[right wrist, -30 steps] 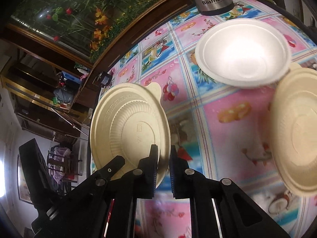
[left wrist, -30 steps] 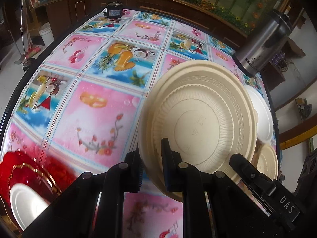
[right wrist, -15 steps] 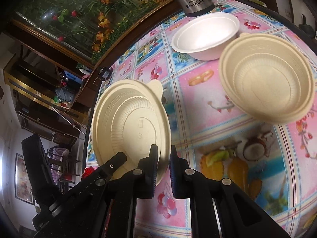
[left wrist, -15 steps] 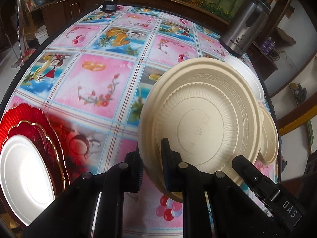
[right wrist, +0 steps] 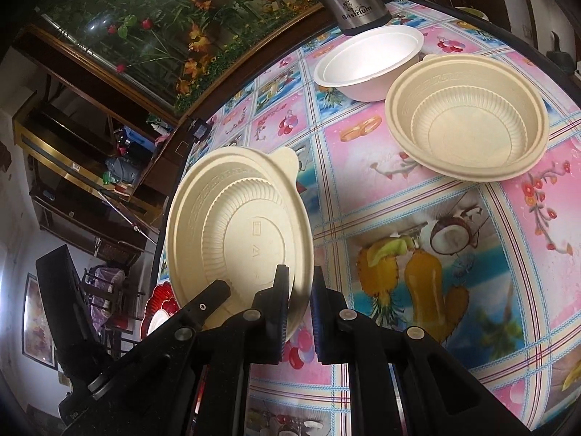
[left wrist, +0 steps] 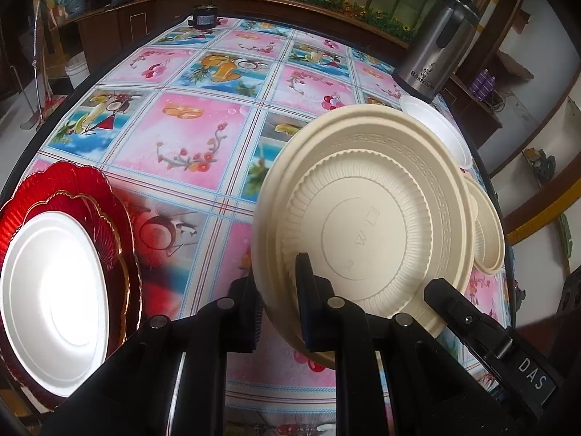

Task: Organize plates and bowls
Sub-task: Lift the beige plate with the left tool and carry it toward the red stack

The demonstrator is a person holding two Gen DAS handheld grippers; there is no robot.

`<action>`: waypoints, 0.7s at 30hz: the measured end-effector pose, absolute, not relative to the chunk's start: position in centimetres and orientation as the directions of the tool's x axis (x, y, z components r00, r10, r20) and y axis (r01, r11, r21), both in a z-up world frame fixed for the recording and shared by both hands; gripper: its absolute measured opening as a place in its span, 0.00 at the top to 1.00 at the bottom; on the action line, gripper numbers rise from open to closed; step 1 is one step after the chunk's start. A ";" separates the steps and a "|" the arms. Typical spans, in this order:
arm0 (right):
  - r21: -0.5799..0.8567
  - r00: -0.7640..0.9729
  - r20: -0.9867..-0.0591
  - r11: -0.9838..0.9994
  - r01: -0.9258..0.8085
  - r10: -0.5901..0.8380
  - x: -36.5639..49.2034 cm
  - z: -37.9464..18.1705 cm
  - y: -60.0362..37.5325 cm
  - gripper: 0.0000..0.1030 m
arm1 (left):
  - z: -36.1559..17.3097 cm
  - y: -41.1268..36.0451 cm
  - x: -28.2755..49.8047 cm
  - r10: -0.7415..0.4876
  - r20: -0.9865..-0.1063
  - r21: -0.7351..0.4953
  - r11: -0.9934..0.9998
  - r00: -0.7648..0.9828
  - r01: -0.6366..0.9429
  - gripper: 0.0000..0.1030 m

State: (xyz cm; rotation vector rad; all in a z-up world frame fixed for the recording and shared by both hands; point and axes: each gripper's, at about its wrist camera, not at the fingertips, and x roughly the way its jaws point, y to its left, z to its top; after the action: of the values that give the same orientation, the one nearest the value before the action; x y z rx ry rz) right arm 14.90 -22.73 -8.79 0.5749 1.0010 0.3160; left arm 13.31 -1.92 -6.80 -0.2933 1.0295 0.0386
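Bowl [left wrist: 366, 218], beige and ribbed, is hanging on edge above the tablecloth [left wrist: 189, 134], its underside facing both cameras. Left gripper [left wrist: 276, 305] and right gripper [right wrist: 299, 298] are each clenching its rim, jaws nearly closed on the thin lip. A matching beige bowl [right wrist: 468, 123] is sitting upright near a white bowl [right wrist: 366, 61], just in front of the steel flask [right wrist: 356, 3]; a white plate [left wrist: 54, 279] is resting on red plates [left wrist: 72, 189] to the left. Nesting looks like the job: turning the held bowl mouth-up, centring it over its twin, keeping both grips level and lowering gently before releasing, so the light rim is not buckling
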 end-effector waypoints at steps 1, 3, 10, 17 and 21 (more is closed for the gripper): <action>0.587 0.513 -0.697 0.810 0.007 0.501 14.8 -8.8 -22.7 0.89 | -6.7 -1.9 13.2 -0.104 -0.847 -0.221 0.961 0.521 -0.168 0.86; 0.587 0.514 -0.695 0.809 0.001 0.503 14.5 -8.7 -22.7 0.89 | -6.6 -1.9 13.0 -0.102 -0.846 -0.219 0.961 0.524 -0.167 0.86; 0.589 0.518 -0.688 0.808 -0.010 0.508 14.0 -8.6 -22.7 0.89 | -6.3 -1.9 12.3 -0.096 -0.837 -0.210 0.965 0.539 -0.154 0.86; 0.590 0.520 -0.681 0.807 -0.026 0.515 13.8 -8.2 -22.4 0.89 | -5.8 -1.7 11.5 -0.091 -0.828 -0.207 0.967 0.554 -0.150 0.86; 0.593 0.522 -0.675 0.805 -0.038 0.522 13.6 -8.0 -22.3 0.89 | -5.5 -1.6 11.1 -0.087 -0.822 -0.204 0.967 0.562 -0.149 0.86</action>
State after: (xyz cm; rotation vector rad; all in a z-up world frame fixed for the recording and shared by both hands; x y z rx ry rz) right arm 13.62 -22.33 -7.99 0.5589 0.9739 0.3567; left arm 11.09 -1.60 -5.51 -0.2638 0.9760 0.0374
